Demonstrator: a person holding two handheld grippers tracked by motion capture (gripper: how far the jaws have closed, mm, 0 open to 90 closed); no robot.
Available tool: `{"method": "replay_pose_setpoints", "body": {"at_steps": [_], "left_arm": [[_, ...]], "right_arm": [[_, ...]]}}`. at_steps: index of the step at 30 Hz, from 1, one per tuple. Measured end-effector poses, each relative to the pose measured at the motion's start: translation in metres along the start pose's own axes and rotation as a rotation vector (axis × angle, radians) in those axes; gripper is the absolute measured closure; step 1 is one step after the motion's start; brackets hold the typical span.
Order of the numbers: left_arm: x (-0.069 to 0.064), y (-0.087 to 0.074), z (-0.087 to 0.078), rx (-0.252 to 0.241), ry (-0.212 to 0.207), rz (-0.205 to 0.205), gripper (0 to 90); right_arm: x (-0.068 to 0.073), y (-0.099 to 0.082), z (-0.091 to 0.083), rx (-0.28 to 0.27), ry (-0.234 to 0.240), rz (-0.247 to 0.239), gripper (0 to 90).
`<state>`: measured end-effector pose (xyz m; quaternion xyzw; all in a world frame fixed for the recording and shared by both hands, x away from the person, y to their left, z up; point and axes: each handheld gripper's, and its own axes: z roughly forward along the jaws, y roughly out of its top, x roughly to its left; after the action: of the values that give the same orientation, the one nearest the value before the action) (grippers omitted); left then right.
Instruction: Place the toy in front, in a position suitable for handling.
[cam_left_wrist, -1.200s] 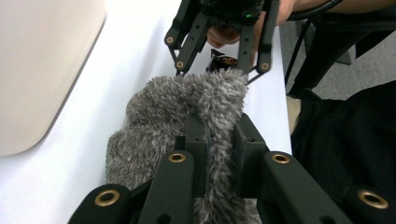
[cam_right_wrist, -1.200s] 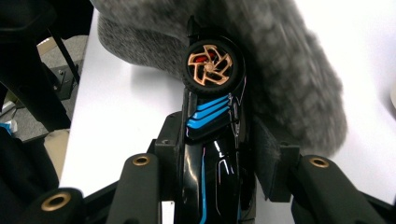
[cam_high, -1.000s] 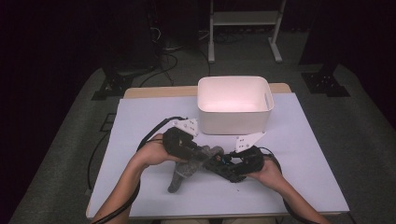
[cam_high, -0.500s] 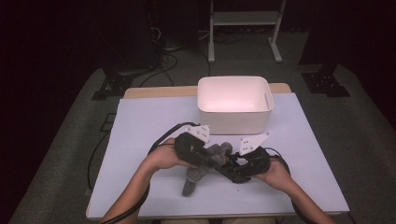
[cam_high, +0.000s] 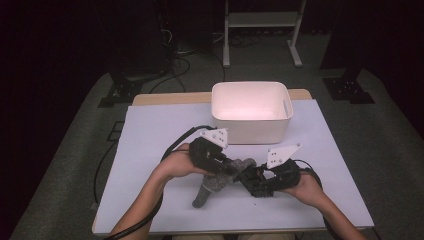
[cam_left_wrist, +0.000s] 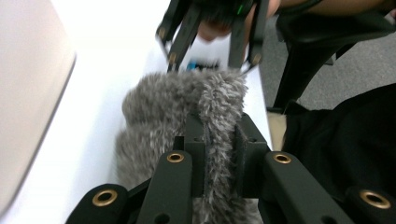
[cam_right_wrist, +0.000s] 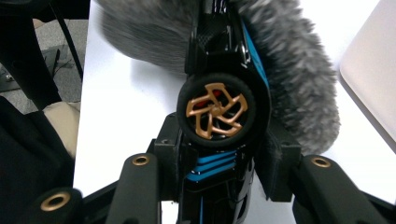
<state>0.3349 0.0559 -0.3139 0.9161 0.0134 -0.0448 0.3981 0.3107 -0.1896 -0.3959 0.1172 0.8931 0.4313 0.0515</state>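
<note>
Grey fuzzy sock (cam_high: 216, 182) pinched in left tongs (cam_high: 231, 169), right tongs (cam_high: 250, 176) clamped on a black-blue toy car (cam_right_wrist: 219, 116) at the cuff. Both drifted right/far toward the white bin (cam_high: 251, 131) vs a sec ago; prob stuffing car in, mid-tabletop (cam_high: 150, 130).

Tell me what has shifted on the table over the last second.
Both hand-held grippers, left and right, moved toward the white bin, taking the grey fuzzy sock along. The left keeps pinching the sock's edge; the right keeps gripping the black and blue toy car at its opening. The bin stayed put.
</note>
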Motion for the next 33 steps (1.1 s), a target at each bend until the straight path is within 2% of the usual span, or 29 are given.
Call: {"method": "replay_pose_setpoints", "body": {"at_steps": [5, 7, 9, 12, 23, 27, 30, 33], "left_arm": [[-0.002, 0.018, 0.006, 0.016, -0.017, 0.026, 78.6], [-0.002, 0.020, 0.012, 0.025, -0.029, 0.028, 78.6], [-0.001, 0.018, 0.016, 0.029, -0.038, 0.024, 78.5], [0.001, 0.015, 0.016, 0.005, -0.048, 0.013, 78.2], [0.002, 0.005, 0.015, 0.040, -0.015, -0.017, 73.3], [0.002, 0.002, 0.016, 0.045, -0.006, -0.011, 80.0], [0.002, 0.000, 0.015, 0.040, -0.001, -0.013, 81.2], [0.000, 0.002, 0.012, 0.024, -0.018, -0.005, 81.2]], "right_arm": [[0.002, 0.003, 0.006, 0.001, 0.010, -0.017, 56.4], [0.003, 0.002, 0.006, -0.005, 0.011, -0.019, 56.4], [0.002, 0.000, 0.004, -0.014, 0.012, -0.014, 56.4], [0.003, -0.003, 0.002, -0.023, 0.013, -0.010, 56.3], [0.004, -0.005, -0.002, -0.025, 0.011, -0.016, 56.0], [0.004, -0.006, -0.005, -0.016, 0.005, -0.022, 55.9], [0.005, -0.008, -0.010, -0.009, 0.000, -0.019, 56.0], [0.006, -0.010, -0.014, -0.010, -0.006, -0.017, 56.2]]}}
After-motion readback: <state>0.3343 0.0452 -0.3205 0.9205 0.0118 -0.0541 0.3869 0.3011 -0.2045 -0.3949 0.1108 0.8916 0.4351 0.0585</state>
